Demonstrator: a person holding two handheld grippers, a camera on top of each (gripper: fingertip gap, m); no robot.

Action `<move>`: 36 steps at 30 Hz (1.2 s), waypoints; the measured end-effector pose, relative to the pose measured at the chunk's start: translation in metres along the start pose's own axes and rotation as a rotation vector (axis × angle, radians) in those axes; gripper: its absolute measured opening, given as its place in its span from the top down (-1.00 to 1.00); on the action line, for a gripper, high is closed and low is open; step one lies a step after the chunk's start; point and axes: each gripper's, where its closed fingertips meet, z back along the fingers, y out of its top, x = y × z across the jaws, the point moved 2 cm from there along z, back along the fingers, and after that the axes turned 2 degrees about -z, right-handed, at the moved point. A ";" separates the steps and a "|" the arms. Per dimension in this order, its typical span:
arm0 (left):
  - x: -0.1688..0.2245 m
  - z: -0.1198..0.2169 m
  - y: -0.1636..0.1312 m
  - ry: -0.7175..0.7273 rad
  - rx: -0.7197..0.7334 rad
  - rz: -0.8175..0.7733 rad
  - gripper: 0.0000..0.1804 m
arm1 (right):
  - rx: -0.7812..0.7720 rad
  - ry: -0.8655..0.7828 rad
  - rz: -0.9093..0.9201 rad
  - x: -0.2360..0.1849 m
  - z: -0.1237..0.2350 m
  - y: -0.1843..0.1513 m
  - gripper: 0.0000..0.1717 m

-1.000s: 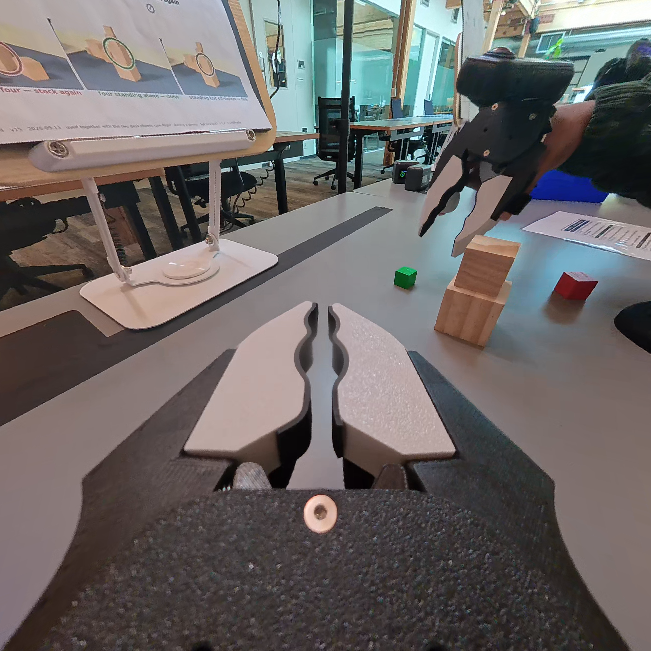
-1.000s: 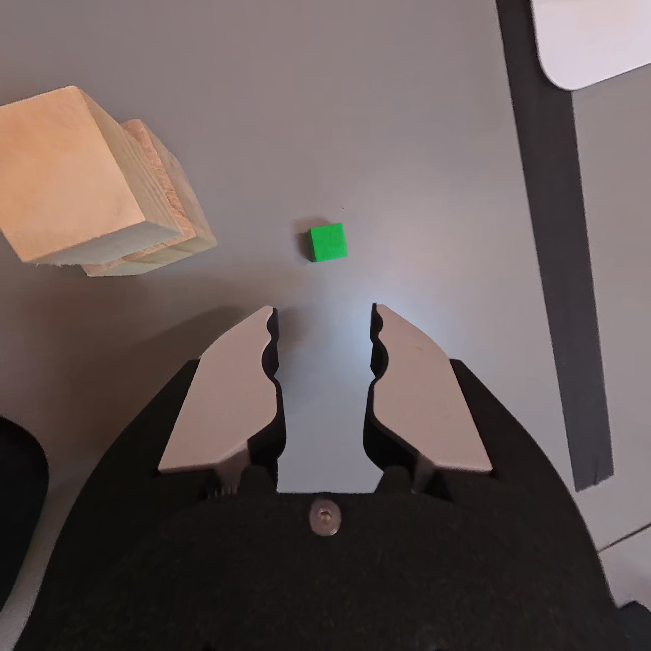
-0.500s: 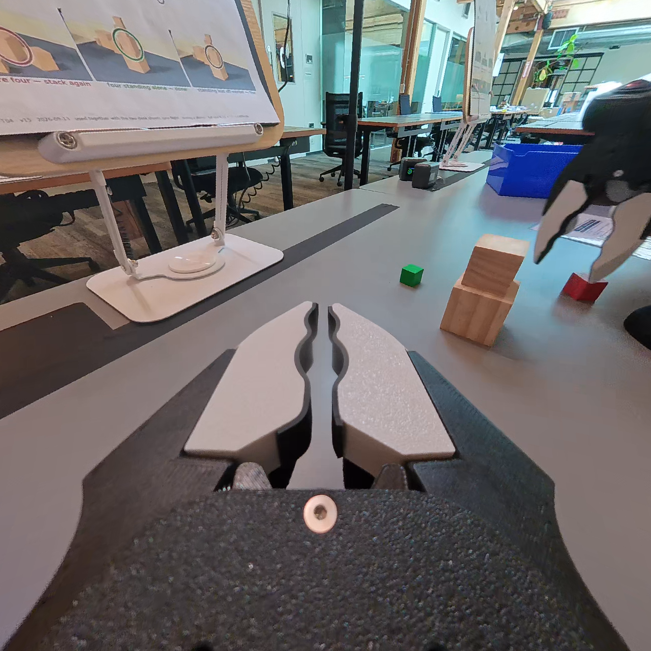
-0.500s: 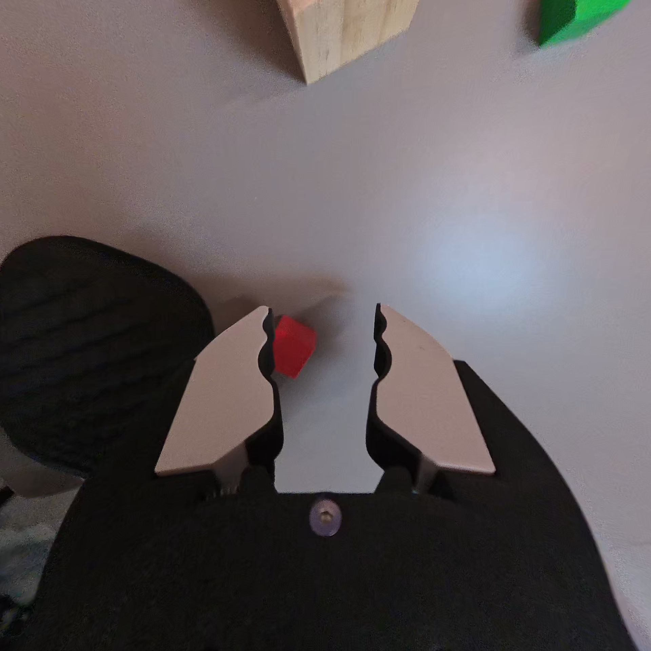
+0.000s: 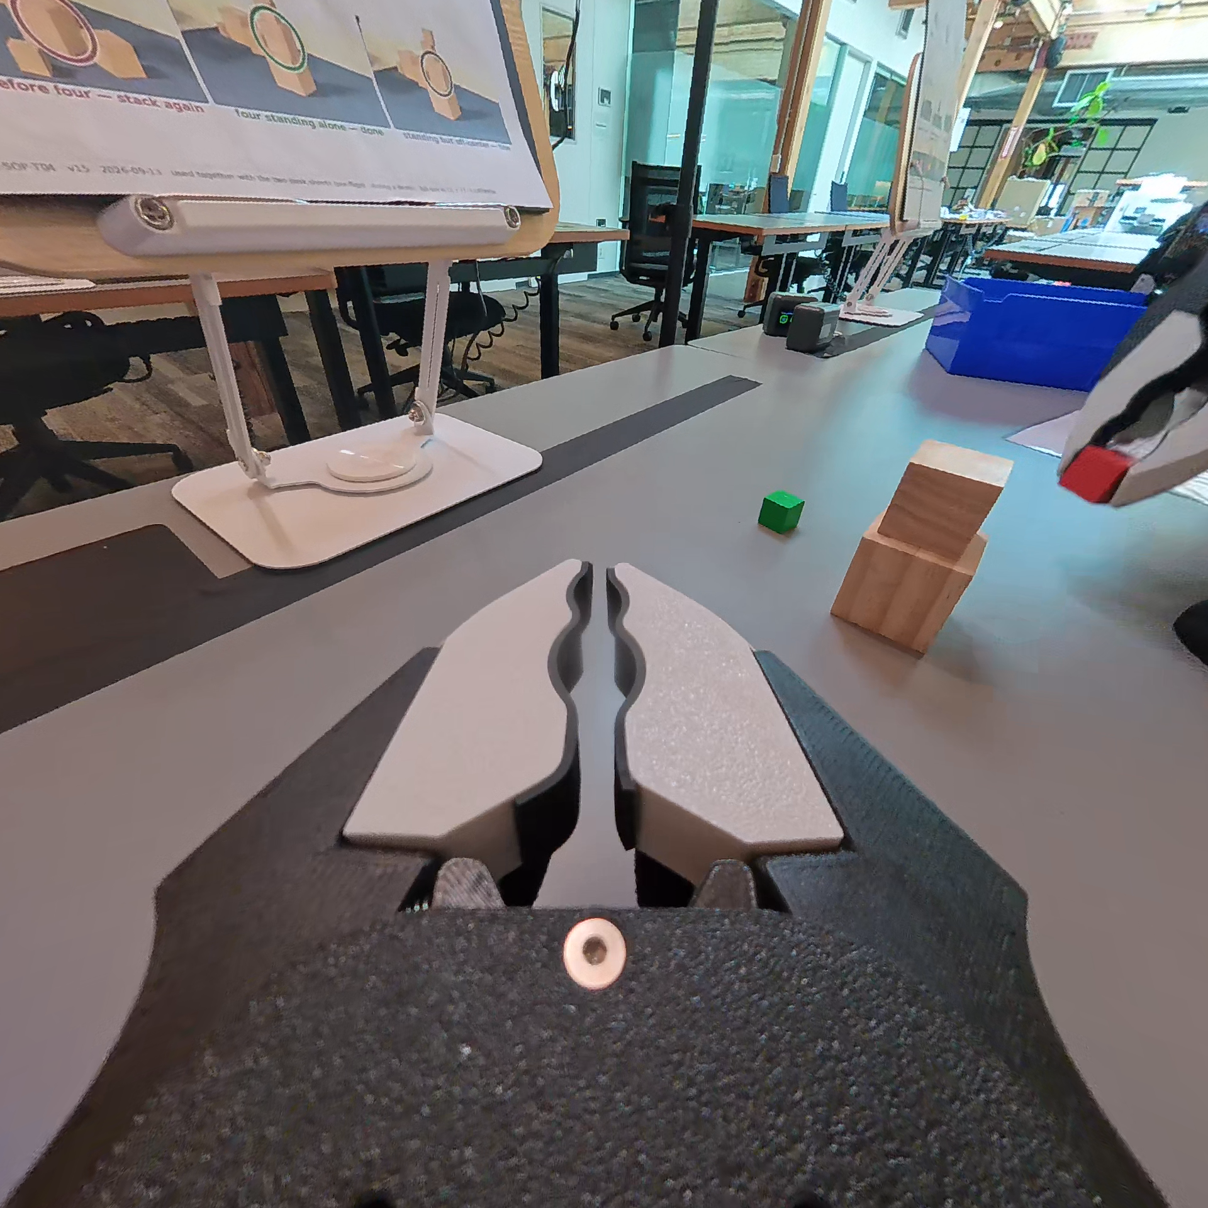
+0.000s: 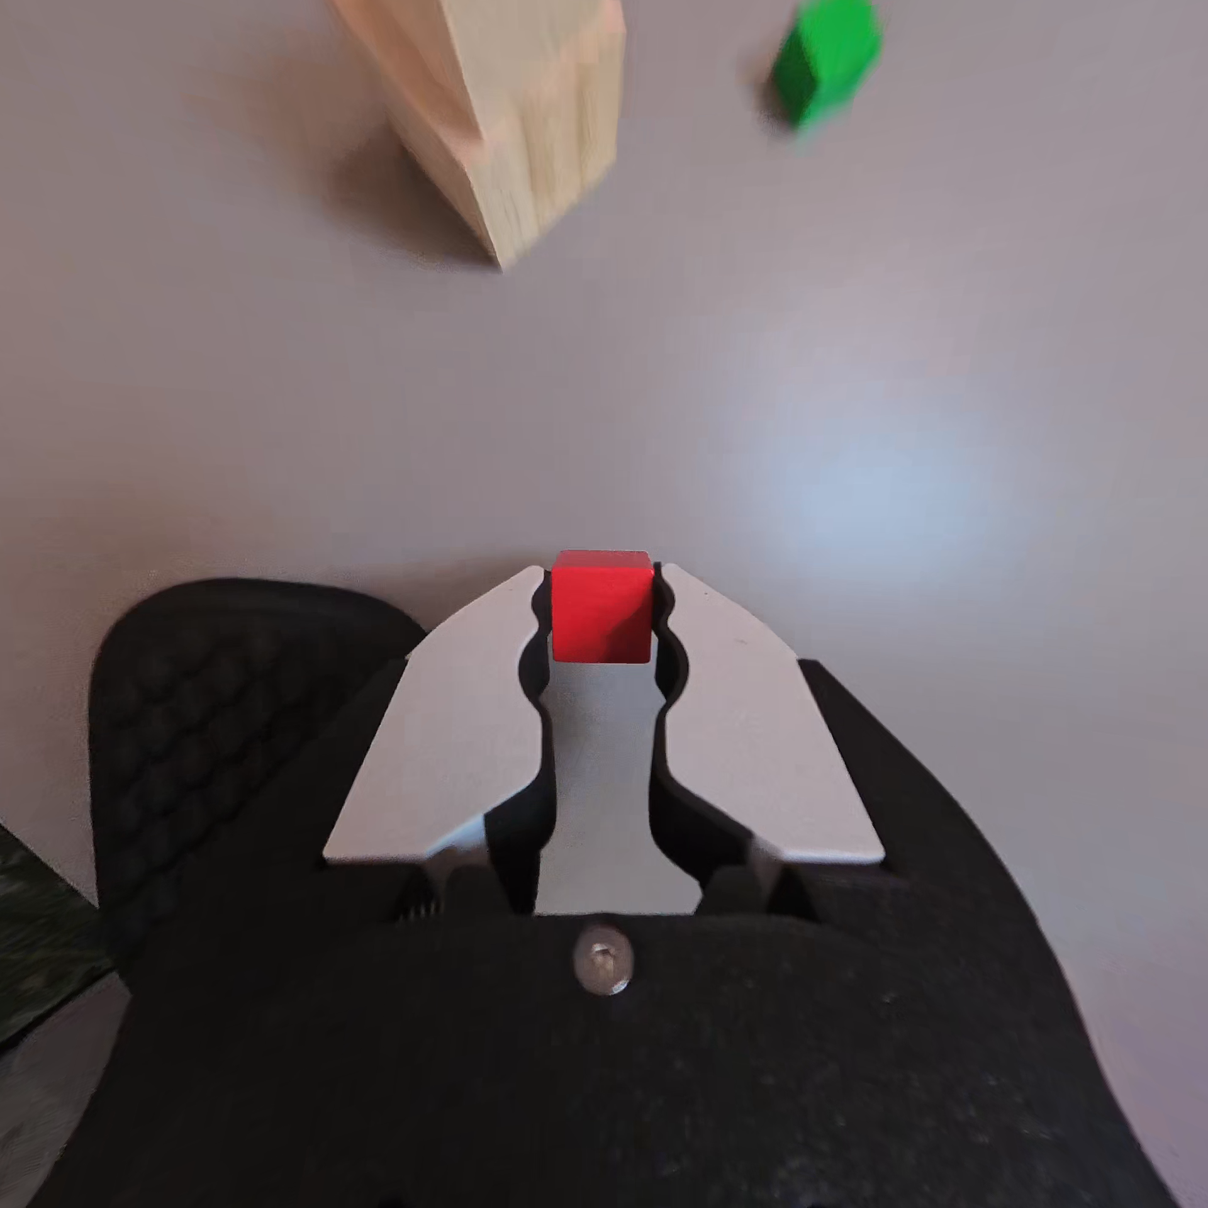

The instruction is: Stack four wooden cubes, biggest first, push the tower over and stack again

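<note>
Red cube (image 6: 601, 604) is off the grey counter (image 5: 654, 457), clamped at the fingertips of the right gripper (image 6: 601, 575), both pads pressed on its sides; also seen at the right edge of the left wrist view (image 5: 1095, 474), up in the air, right of the wooden stack.

Largest to smallest:
- grey counter, dark strip (image 5: 621, 425) running across it.
- white document stand (image 5: 356, 484) on the counter's left, printed sheet (image 5: 261, 91) clipped on top.
- blue bin (image 5: 1026, 333) far back right.
- left gripper (image 5: 598, 572) low over the counter, fingers nearly together with only a thin slit between, nothing in it; nearest bare counter, the green cube ahead to its right.
- right gripper, raised above the counter, black ribbed object (image 6: 216, 706) beside it on the left.
- 2 wooden blocks stacked: lower block (image 5: 905, 588) on the counter, upper block (image 5: 944, 506) on it, twisted and tilted off-square.
- green cube (image 5: 781, 511) alone on the counter, just left of the stack, apart from it.
- red cube, close in size to the green one.
</note>
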 end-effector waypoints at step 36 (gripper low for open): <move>0.012 0.000 0.009 -0.096 0.030 -0.005 0.91 | -0.037 0.201 0.633 -0.028 -0.020 0.137 0.58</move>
